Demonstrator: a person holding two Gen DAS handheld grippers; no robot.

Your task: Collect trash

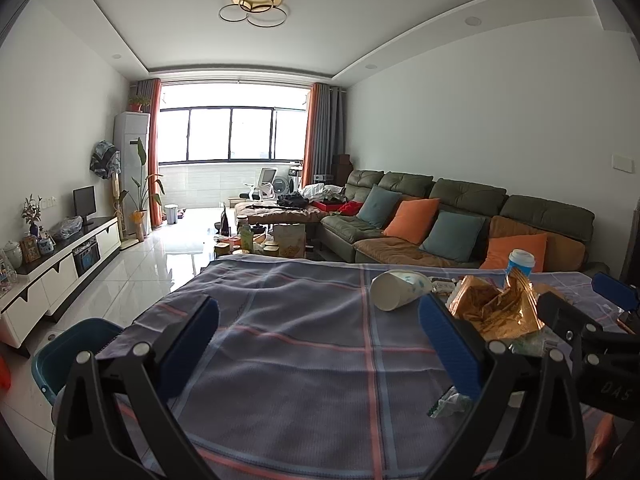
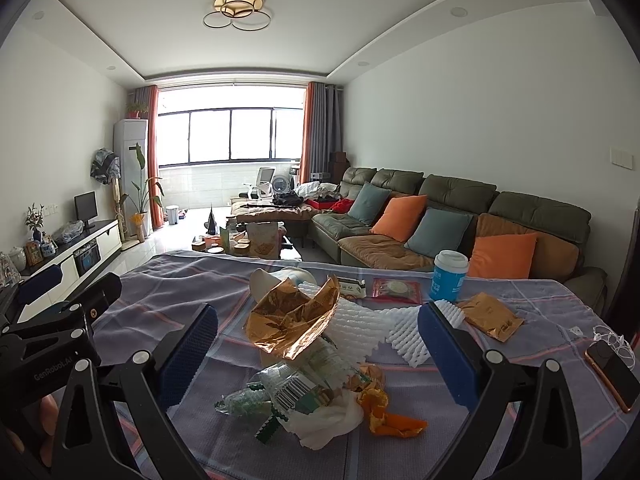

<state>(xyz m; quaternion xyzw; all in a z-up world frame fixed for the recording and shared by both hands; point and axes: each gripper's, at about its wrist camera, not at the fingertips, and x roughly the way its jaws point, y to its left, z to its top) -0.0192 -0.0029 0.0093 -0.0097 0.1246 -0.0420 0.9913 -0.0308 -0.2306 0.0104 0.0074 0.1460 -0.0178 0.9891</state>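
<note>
A heap of trash lies on the checked tablecloth (image 2: 168,284): a crumpled gold foil bag (image 2: 292,322), white foam fruit netting (image 2: 360,320), a clear printed wrapper (image 2: 296,390), a white tissue (image 2: 328,424) and orange peel (image 2: 384,408). A tipped white paper cup (image 1: 398,290) lies behind the gold foil bag (image 1: 496,308). My right gripper (image 2: 318,354) is open, its blue pads on either side of the heap. My left gripper (image 1: 318,354) is open over bare cloth, left of the trash. The right gripper's black body (image 1: 592,344) shows at the left wrist view's right edge.
A blue-and-white cup (image 2: 448,278), a red packet (image 2: 396,290), a flat gold sachet (image 2: 490,316) and a phone (image 2: 612,372) with white cable lie on the table's right side. A teal bin (image 1: 68,356) stands at the table's left edge. A sofa (image 2: 460,216) lies beyond.
</note>
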